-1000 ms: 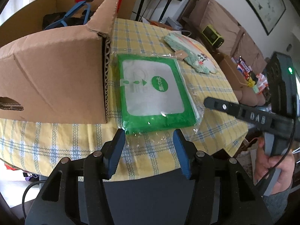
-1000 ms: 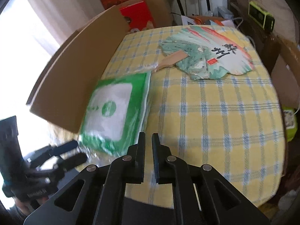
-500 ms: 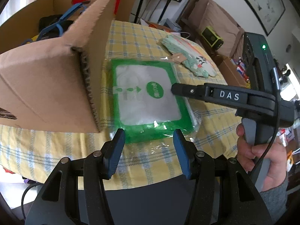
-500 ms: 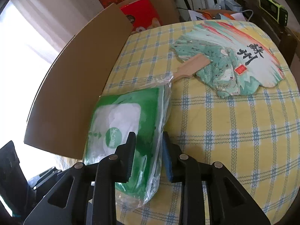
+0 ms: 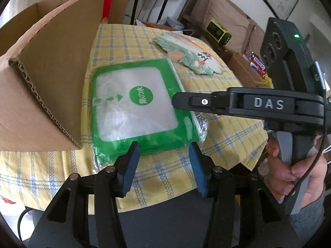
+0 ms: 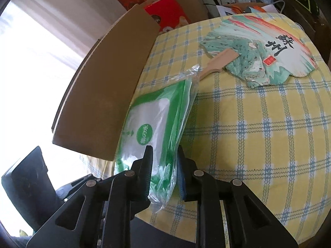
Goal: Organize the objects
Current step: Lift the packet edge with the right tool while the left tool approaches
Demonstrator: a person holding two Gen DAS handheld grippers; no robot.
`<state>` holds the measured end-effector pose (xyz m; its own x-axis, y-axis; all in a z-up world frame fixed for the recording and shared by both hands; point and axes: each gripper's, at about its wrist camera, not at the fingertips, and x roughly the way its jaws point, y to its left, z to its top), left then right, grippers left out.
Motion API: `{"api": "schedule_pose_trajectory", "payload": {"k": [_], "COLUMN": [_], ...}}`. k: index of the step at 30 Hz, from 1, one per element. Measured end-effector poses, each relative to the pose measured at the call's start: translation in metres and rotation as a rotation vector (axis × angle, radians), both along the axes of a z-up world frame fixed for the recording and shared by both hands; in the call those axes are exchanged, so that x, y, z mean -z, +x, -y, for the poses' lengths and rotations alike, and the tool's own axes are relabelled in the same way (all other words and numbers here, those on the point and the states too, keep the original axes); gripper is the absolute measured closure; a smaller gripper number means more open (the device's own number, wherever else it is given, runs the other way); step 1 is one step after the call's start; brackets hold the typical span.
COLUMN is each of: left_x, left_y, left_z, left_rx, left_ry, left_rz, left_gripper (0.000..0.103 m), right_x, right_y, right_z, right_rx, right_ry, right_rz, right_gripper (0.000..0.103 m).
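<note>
Right gripper (image 6: 163,165): jaws have just been closing, now pinching the right edge of the green packet (image 6: 153,124) through its loose clear wrap; that edge is tilted up off the cloth.
Left gripper (image 5: 163,155): jaws spread, nothing between them, tips just over the packet's near edge, not visibly touching.
Green packet: flat plastic pouch with a white window, lying on the checked tablecloth (image 6: 258,134) near the table's front edge, just beside the cardboard box (image 5: 51,72).
Paper fan (image 6: 258,47): farther back on the cloth, its wooden handle close to the packet's far corner.
Cardboard box: open, side flap standing next to the packet.
Risks, as judged: the grip may hold only slack wrap, so the packet could slip out or the film tear when lifted. A limp pouch may sag and snag on the box flap. Dragging it could disturb the fan handle.
</note>
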<state>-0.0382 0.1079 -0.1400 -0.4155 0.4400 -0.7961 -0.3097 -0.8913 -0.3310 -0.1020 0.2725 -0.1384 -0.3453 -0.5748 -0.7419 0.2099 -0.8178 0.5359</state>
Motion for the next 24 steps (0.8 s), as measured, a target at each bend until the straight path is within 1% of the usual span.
{"api": "schedule_pose_trajectory", "payload": {"k": [1, 2, 5, 9, 10, 12, 13, 16, 17, 18, 19, 21, 24], "left_x": [0.001, 0.001, 0.001, 0.001, 0.001, 0.002, 0.002, 0.0, -0.002, -0.004, -0.005, -0.007, -0.01], "left_y": [0.0, 0.0, -0.004, -0.004, -0.004, -0.004, -0.004, -0.004, -0.003, -0.002, -0.001, -0.001, -0.003], "left_z": [0.001, 0.003, 0.007, 0.007, 0.006, 0.006, 0.007, 0.011, 0.012, 0.015, 0.017, 0.025, 0.033], "left_rx": [-0.001, -0.001, 0.001, 0.006, 0.007, 0.008, 0.008, 0.002, 0.001, 0.001, -0.001, -0.017, -0.04], "left_ry": [0.006, 0.016, 0.047, 0.043, 0.04, 0.04, 0.044, 0.053, 0.052, 0.052, 0.056, 0.081, 0.118], "left_rz": [0.002, 0.006, 0.027, 0.025, 0.022, 0.02, 0.024, 0.043, 0.043, 0.042, 0.041, 0.046, 0.055], "left_gripper": [0.058, 0.058, 0.058, 0.058, 0.058, 0.058, 0.058, 0.056, 0.054, 0.049, 0.047, 0.036, 0.026], "right_x": [0.003, 0.006, 0.017, 0.019, 0.019, 0.019, 0.02, 0.016, 0.013, 0.009, 0.004, -0.006, -0.018], "right_y": [-0.003, -0.005, -0.016, -0.029, -0.03, -0.032, -0.032, -0.029, -0.026, -0.023, -0.02, -0.013, -0.001], "right_z": [0.0, 0.001, 0.003, -0.002, -0.002, -0.001, 0.001, -0.002, -0.003, -0.004, -0.006, -0.009, -0.02], "right_rx": [-0.006, -0.015, -0.028, -0.023, -0.023, -0.02, -0.015, -0.001, 0.003, 0.013, 0.023, 0.032, 0.029], "right_ry": [-0.014, -0.033, -0.072, -0.129, -0.132, -0.117, -0.098, -0.108, -0.107, -0.106, -0.098, -0.088, -0.083], "right_rz": [0.008, 0.018, 0.04, 0.035, 0.034, 0.029, 0.027, 0.018, 0.007, -0.006, -0.022, -0.048, -0.065], "right_gripper": [0.077, 0.071, 0.072, 0.074, 0.076, 0.087, 0.089, 0.093, 0.094, 0.094, 0.095, 0.095, 0.095]}}
